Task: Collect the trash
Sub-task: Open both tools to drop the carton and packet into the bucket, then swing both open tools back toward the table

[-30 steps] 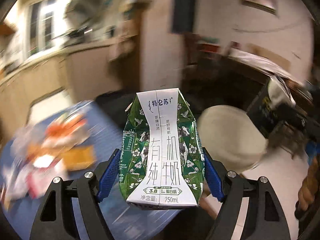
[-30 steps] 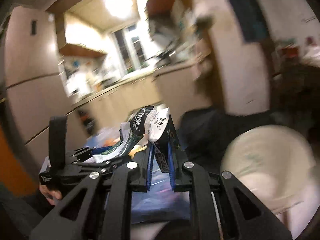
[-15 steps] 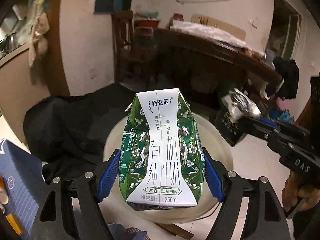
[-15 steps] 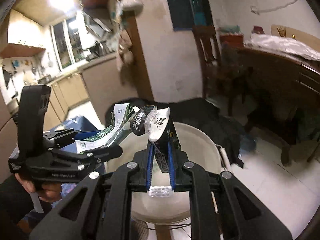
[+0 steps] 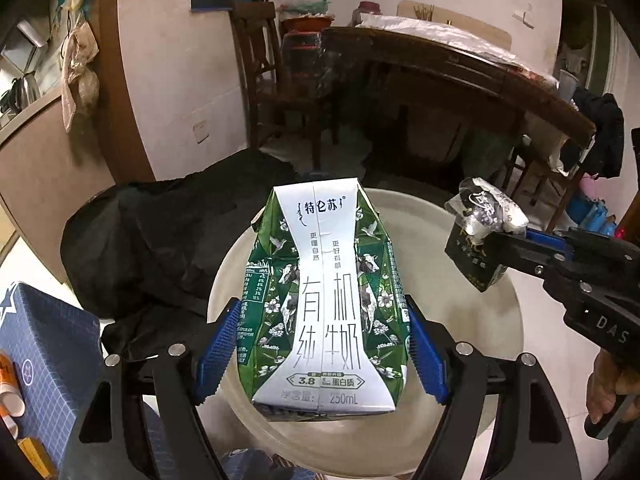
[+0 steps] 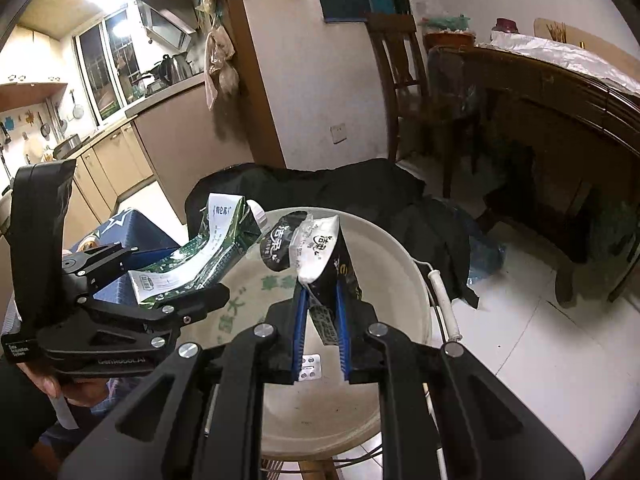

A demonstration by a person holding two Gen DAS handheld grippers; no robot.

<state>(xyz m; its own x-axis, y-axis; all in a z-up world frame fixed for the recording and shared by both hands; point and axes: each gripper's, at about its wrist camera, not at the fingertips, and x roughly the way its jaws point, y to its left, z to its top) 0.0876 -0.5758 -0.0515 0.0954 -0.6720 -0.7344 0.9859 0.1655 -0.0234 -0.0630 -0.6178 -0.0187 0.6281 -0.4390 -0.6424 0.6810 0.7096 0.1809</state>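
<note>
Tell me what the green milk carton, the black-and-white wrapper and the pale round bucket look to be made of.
Green-and-white milk carton: coated paperboard, slight sheen; creased, dented panels hold sharp folds. Black-and-white crumpled wrapper: thin glossy plastic film, possibly foil-lined; it crinkles and glints. Pale round bucket: likely matte plastic with a smooth rim and printed green characters inside, though enamel cannot be excluded.

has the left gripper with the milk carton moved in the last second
Yes. The left gripper, shut on the milk carton, swung away from the blue table to over the white bucket.

Milk carton (image 5: pixel 324 300) and wrapper (image 6: pixel 320 256) above bucket (image 6: pixel 400 280); carton left of wrapper; black cloth (image 5: pixel 160 240) behind bucket.
</note>
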